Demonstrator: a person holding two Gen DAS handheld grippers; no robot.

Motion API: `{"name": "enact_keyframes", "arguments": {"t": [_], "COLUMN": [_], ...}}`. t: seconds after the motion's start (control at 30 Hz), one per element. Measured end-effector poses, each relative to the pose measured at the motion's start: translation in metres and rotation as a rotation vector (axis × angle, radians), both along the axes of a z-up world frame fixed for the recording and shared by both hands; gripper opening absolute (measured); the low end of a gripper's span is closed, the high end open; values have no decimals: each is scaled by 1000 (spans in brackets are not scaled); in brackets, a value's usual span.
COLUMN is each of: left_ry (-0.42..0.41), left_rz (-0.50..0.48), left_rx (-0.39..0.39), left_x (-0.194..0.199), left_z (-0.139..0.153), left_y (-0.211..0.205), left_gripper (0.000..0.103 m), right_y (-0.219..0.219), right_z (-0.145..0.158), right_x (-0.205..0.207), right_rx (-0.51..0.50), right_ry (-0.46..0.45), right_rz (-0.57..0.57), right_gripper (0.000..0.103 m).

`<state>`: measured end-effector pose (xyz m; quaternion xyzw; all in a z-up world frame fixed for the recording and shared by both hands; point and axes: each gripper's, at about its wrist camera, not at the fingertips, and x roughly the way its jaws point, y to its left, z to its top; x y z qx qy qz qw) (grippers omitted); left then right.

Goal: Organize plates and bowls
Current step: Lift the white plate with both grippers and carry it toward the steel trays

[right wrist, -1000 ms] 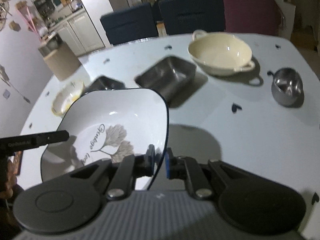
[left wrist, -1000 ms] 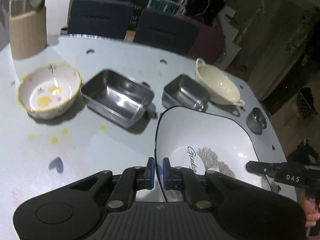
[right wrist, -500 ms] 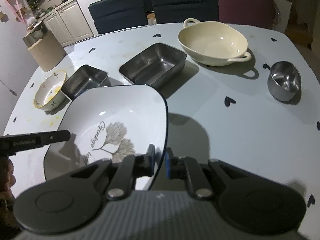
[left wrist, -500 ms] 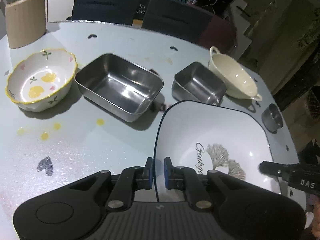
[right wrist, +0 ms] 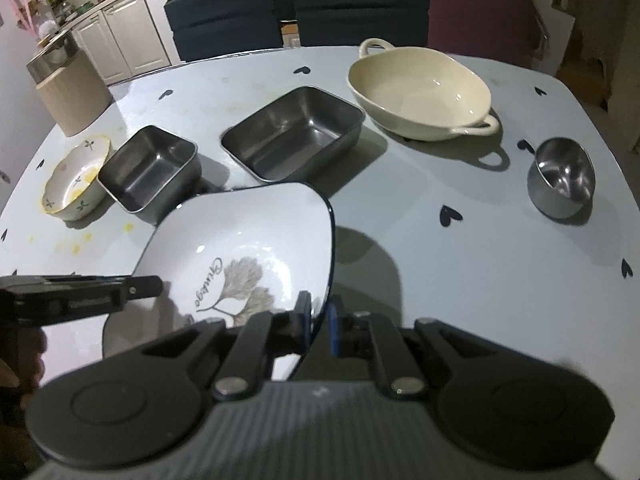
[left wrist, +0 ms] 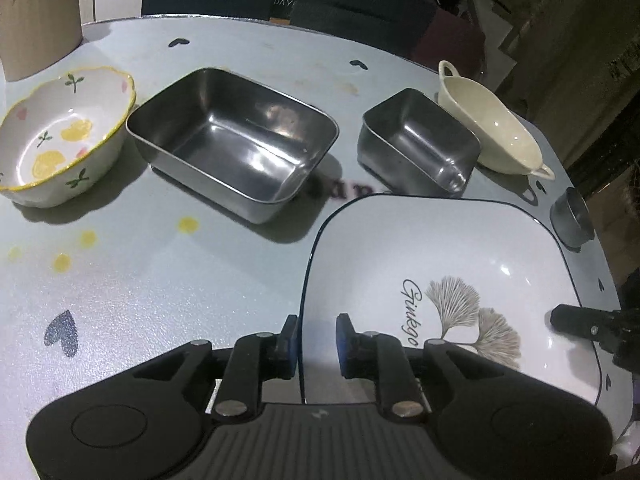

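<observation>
The square white plate point(left wrist: 436, 276) lies low over the pale tabletop point(left wrist: 160, 280). Its left rim stands between the left gripper point(left wrist: 317, 340) jaws, which have just been opening and stand apart from it. The right gripper point(right wrist: 318, 317) jaws clamp its opposite rim.

square white plate point(left wrist: 440, 264) | dark rim, ginkgo print | tilted above table
</observation>
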<state>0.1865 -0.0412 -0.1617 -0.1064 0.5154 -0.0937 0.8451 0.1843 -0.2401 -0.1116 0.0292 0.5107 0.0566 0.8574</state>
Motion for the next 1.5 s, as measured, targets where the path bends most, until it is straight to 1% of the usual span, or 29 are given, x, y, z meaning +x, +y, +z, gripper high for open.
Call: {"name": "enact_keyframes", "arguments": {"t": [0.27, 0.4, 0.47, 0.53, 0.63, 0.73, 0.9, 1.23, 1.33, 1.37, 1.4, 1.43, 1.47, 1.5], "left_ry": [-1, 9, 19, 5, 5, 8, 9, 9, 9, 4, 10, 11, 11, 13], "left_rz": [-6, -27, -45, -61, -56, -51, -66, -74, -78, -81, -85, -88, -92, -94], "left_rx": [10, 11, 29, 38, 26, 26, 36, 14, 5, 1, 7, 10, 11, 12], "left_x": [3, 3, 3, 1, 2, 3, 2, 2, 1, 0, 1, 0, 0, 0], "left_z": [0, -1, -3, -2, -1, -1, 1, 5, 6, 8, 8, 8, 8, 8], "left_y": [-4, -8, -11, -12, -8, -7, -10, -9, -8, -9, -9, -10, -10, -10], "left_gripper": [20, 20, 19, 19, 19, 19, 19, 19, 19, 20, 18, 18, 18, 18], "right_y": [-2, -3, -3, -2, -1, -1, 1, 1, 1, 2, 2, 3, 1, 0], "right_z": [-2, -5, -7, -10, -15, -15, -17, -30, -32, -32, -32, -31, -31, -32], "right_x": [7, 12, 13, 15, 15, 15, 17, 24, 26, 27, 26, 26, 26, 27], "right_rx": [-12, -25, -34, -42, -64, -53, -71, -104, -116, -128, -142, -150, -142, -129], "right_ry": [12, 12, 19, 41, 58, 64, 69, 104, 103, 99, 92, 78, 70, 73], "right_rz": [-10, -29, -33, -26, -15, -12, -2, -3, -5, -4, -4, -1, -1, -2], "right_gripper": [10, 10, 10, 10, 11, 11, 12, 14, 14, 13, 10, 9, 9, 13]}}
